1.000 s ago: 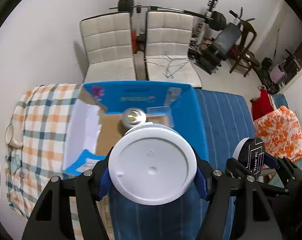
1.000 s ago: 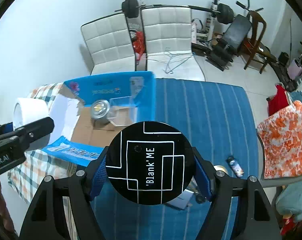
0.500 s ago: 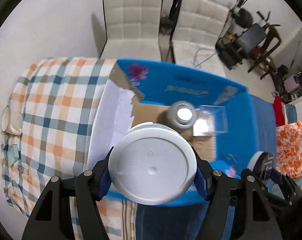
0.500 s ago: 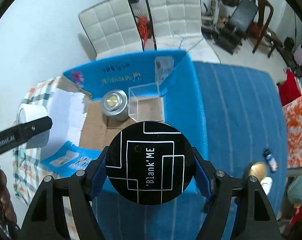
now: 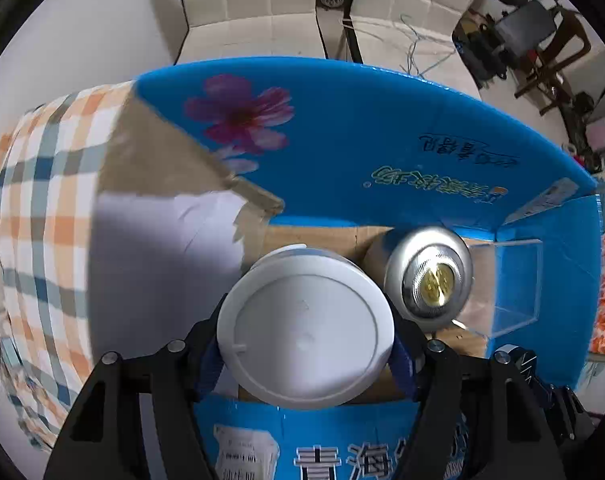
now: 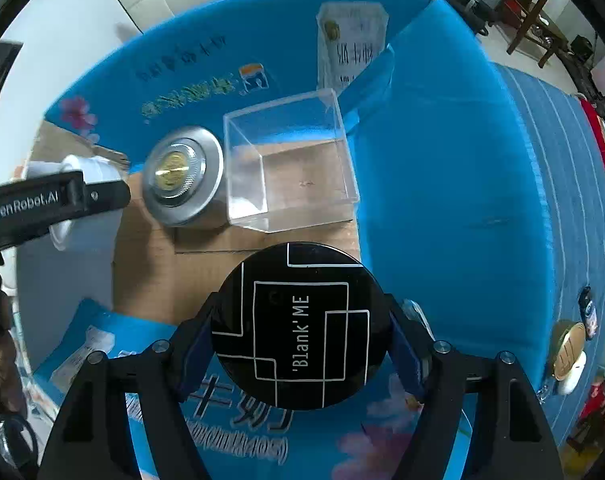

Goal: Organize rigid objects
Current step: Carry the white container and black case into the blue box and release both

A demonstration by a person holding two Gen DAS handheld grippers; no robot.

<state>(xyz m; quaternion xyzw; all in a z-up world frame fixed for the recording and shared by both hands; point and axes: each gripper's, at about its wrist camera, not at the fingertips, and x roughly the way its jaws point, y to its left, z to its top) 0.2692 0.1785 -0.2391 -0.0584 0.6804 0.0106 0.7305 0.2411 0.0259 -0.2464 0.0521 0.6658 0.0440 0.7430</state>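
Note:
My left gripper [image 5: 305,350] is shut on a white round jar [image 5: 305,334], lid toward the camera, held low over the left part of an open blue cardboard box [image 5: 382,136]. My right gripper [image 6: 300,334] is shut on a black round jar [image 6: 300,326] marked "Blank ME", above the box's near flap. Inside the box a silver tin [image 5: 428,278] with a gold centre stands beside a clear plastic cube [image 5: 502,284]. In the right wrist view the tin [image 6: 180,176], the cube [image 6: 290,160] and the left gripper with its white jar [image 6: 82,200] appear at the left.
The box lies on a bed between a plaid cloth [image 5: 34,208] and a blue striped cover [image 6: 558,128]. Small items [image 6: 568,344] lie on the cover at the right. Two white chairs [image 5: 262,4] and gym gear [image 5: 534,32] stand beyond the bed.
Both grippers have moved forward and down toward the box, each still holding its jar. The white jar now sits close beside the silver tin.

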